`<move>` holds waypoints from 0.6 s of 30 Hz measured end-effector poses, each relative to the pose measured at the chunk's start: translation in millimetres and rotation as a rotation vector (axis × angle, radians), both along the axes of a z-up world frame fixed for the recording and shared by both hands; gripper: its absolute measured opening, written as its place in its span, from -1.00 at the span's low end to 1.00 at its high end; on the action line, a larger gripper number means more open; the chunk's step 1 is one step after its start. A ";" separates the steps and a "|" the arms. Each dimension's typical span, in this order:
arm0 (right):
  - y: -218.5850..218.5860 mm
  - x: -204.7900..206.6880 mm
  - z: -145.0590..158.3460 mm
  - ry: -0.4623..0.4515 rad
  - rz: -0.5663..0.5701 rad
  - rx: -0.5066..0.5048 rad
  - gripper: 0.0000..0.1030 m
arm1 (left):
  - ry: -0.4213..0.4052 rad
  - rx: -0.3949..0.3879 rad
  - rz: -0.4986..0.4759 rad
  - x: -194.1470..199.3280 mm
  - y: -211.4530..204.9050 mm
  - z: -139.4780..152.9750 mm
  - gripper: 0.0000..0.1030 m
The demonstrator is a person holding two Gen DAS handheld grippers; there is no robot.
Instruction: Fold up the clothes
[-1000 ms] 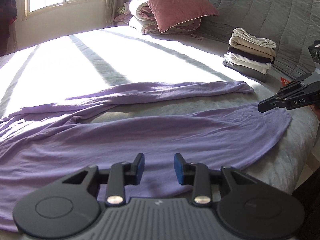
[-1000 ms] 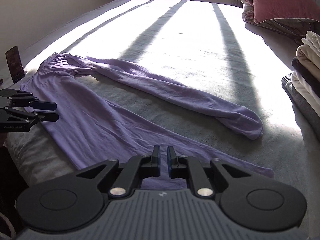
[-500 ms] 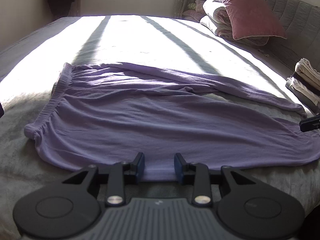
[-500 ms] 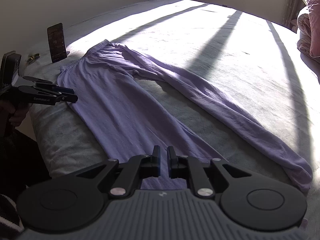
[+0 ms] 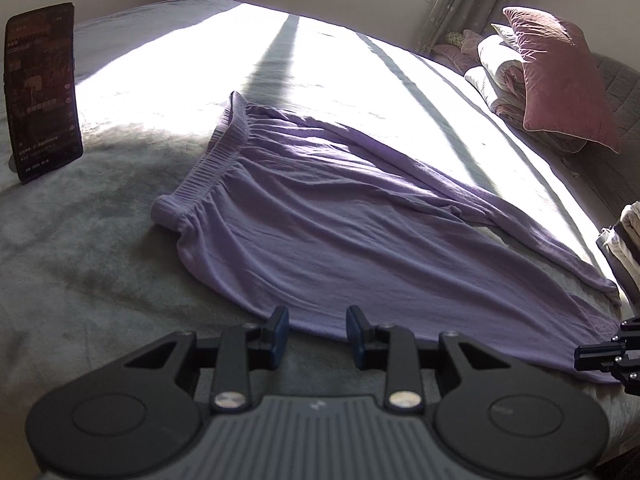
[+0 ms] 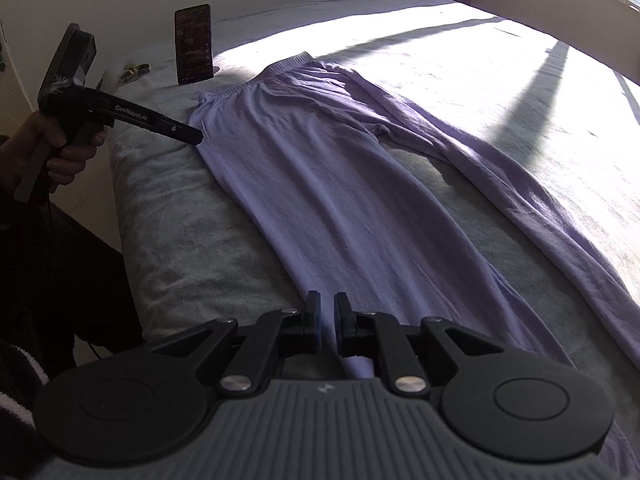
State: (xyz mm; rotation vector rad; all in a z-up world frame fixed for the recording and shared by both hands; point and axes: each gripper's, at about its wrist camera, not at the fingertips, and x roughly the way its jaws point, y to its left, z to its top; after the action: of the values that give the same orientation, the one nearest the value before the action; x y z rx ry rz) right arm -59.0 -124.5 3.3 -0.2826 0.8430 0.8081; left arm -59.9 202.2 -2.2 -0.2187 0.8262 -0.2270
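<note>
Lilac jersey trousers (image 5: 360, 216) lie spread flat on a grey-green bed (image 5: 100, 248), the elastic waistband (image 5: 212, 156) toward the end where a dark phone (image 5: 40, 92) stands propped upright, the two legs splaying apart toward the far end. Sunlight crosses the bed in broad bands, cut by thin shadows.

The left hand-held gripper (image 5: 316, 334) hovers at the near edge of the trousers with its blue-padded jaws parted and nothing between them, the cloth's hem just beyond the fingertips. The right hand-held gripper (image 6: 327, 320) sits low over the near leg, jaws drawn almost together with only a slim gap; whether any cloth is pinched there cannot be told.

From the right wrist view, a person's hand (image 6: 52, 152) grips the handle of the left tool, whose tip points at the trousers just below the waistband corner.

A dusty-pink pillow (image 5: 560, 80) leans on rolled bedding (image 5: 496, 72) by the curtained window, and a stack of folded clothes (image 5: 628, 236) shows at the frame's right edge.
</note>
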 end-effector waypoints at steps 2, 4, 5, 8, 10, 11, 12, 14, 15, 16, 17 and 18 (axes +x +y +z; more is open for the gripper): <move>4.8 -2.3 -1.3 -0.005 0.038 0.001 -0.75 | -0.050 0.052 -0.116 -5.1 -14.0 2.2 -0.37; 10.1 -3.8 -4.0 -0.015 0.070 -0.012 -0.75 | -0.095 0.140 -0.183 -11.4 -28.2 2.7 -0.34; 12.7 -4.4 -5.9 -0.020 0.084 -0.025 -0.75 | -0.096 0.152 -0.205 -12.3 -31.8 1.7 -0.31; 19.0 -5.7 -9.9 -0.022 0.124 -0.041 -0.75 | -0.087 0.158 -0.263 -14.2 -39.1 -1.2 -0.29; 21.9 -6.4 -10.9 -0.013 0.151 -0.031 -0.75 | -0.094 0.152 -0.301 -16.7 -41.9 -0.2 -0.30; 23.3 -7.4 -10.6 -0.014 0.164 -0.024 -0.75 | -0.104 0.156 -0.329 -18.6 -44.2 0.6 -0.30; 25.0 -8.3 -10.6 -0.021 0.172 -0.022 -0.75 | -0.114 0.161 -0.357 -20.5 -46.5 1.4 -0.30; 28.4 -8.9 -11.7 -0.039 0.175 -0.031 -0.75 | -0.112 0.170 -0.408 -22.3 -53.5 -0.8 -0.30; 29.9 -8.4 -13.1 -0.041 0.175 -0.037 -0.75 | -0.110 0.174 -0.434 -23.1 -57.0 -2.1 -0.30; 31.5 -7.4 -14.9 -0.042 0.175 -0.046 -0.74 | -0.108 0.178 -0.459 -23.9 -60.6 -3.4 -0.30; 32.6 -6.6 -16.4 -0.044 0.174 -0.054 -0.73 | -0.108 0.186 -0.469 -24.2 -63.7 -4.8 -0.30; 33.2 -6.1 -17.0 -0.049 0.171 -0.060 -0.72 | -0.112 0.198 -0.479 -25.1 -67.8 -6.4 -0.30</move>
State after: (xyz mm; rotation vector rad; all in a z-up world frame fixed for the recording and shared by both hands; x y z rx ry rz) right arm -65.1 -91.3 -13.7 -0.4306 0.8052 0.9322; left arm -85.0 134.4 -8.5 0.1813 0.7748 -0.5974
